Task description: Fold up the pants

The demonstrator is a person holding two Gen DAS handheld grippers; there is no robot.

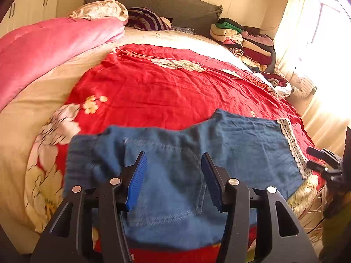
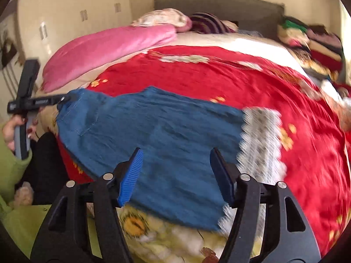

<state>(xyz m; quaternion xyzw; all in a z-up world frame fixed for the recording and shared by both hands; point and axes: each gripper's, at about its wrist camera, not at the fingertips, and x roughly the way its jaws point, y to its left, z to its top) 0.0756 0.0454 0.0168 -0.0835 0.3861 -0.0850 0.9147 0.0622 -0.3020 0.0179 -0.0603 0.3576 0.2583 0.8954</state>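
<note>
Your left gripper (image 1: 173,160) and right gripper (image 2: 175,155) both tilt downward above the folded blue denim pants with white lace hems (image 1: 219,149), which lie on the red floral bedspread (image 1: 153,83). Both grippers' blue-padded jaws stand apart, holding nothing.
</note>
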